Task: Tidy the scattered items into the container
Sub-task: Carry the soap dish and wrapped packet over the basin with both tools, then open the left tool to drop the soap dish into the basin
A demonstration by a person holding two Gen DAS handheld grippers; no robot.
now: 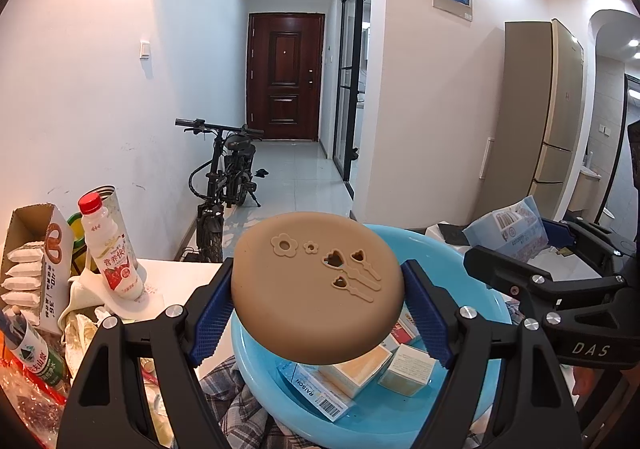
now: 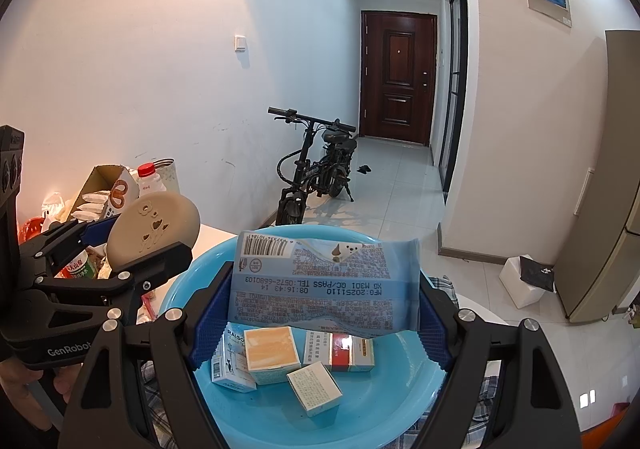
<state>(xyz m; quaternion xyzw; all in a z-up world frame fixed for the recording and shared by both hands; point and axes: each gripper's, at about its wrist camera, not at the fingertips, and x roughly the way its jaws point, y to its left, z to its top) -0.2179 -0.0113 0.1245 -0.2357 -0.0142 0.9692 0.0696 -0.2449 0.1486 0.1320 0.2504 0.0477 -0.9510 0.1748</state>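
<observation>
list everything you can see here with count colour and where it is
basin: 1, light blue, on the table in front of both grippers
small boxes: about 5, white, cream and red, inside the basin
round disc: 1, tan with flower cutouts, held above the basin
wipes pack: 1, pale blue, held above the basin
drink bottle: 1, white with red cap, far left on the table
snack carton: 1, cardboard, open, left of the bottle
electric bike: 1, black, against the hallway wall
door: 1, dark red-brown, end of the hallway
left gripper: black with blue pads, shut on the disc
right gripper: black with blue pads, shut on the wipes pack
</observation>
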